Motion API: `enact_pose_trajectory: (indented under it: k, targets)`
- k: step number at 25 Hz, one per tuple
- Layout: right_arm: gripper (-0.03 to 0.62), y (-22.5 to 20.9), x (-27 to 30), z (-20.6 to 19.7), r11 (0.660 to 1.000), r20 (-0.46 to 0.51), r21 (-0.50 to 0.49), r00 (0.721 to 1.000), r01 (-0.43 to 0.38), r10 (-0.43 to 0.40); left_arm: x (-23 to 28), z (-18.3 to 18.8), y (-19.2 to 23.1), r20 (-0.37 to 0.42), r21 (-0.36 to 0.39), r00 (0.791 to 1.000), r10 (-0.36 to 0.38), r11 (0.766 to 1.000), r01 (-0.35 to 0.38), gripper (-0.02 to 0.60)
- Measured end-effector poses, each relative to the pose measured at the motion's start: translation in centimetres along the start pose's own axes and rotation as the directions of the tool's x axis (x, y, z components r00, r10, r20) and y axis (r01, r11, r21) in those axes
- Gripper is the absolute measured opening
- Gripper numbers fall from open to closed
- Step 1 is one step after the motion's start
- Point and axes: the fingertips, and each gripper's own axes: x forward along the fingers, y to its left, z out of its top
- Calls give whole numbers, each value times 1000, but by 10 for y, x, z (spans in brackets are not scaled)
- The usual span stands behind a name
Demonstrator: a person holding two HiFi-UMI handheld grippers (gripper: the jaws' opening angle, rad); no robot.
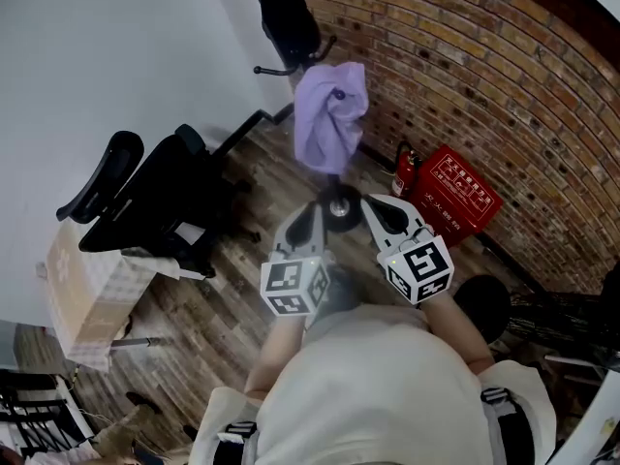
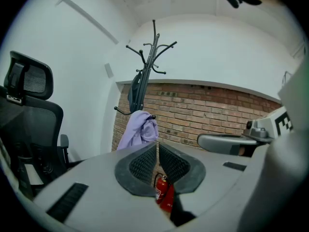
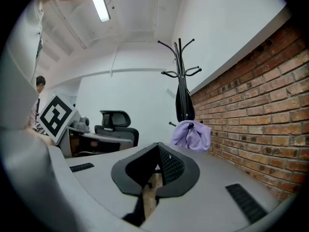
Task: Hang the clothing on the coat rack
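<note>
A purple garment point(image 1: 329, 114) hangs from a lower hook of the black coat rack point(image 1: 287, 27), next to the brick wall. The garment point(image 2: 137, 129) also shows ahead in the left gripper view and, in the right gripper view, the garment point(image 3: 193, 135) sits under the rack point(image 3: 181, 71). My left gripper point(image 1: 312, 213) and right gripper point(image 1: 380, 209) are side by side below the garment, apart from it. Both the left gripper point(image 2: 158, 146) and the right gripper point(image 3: 158, 151) are shut with nothing between the pads.
A dark item point(image 1: 286, 13) hangs higher on the rack. A red fire extinguisher point(image 1: 402, 172) and a red box point(image 1: 455, 197) stand against the brick wall. A black office chair point(image 1: 165, 201) and a box point(image 1: 87, 289) are to the left on the wooden floor.
</note>
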Motion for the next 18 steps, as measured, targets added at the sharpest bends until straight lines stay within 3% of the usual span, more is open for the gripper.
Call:
enact_pose_trajectory:
  k: [18]
  targets:
    - [-2, 2, 13, -7, 1000, -12, 19, 1000, -2, 2, 6, 0, 3, -49, 5, 999, -14, 1000, 14, 5]
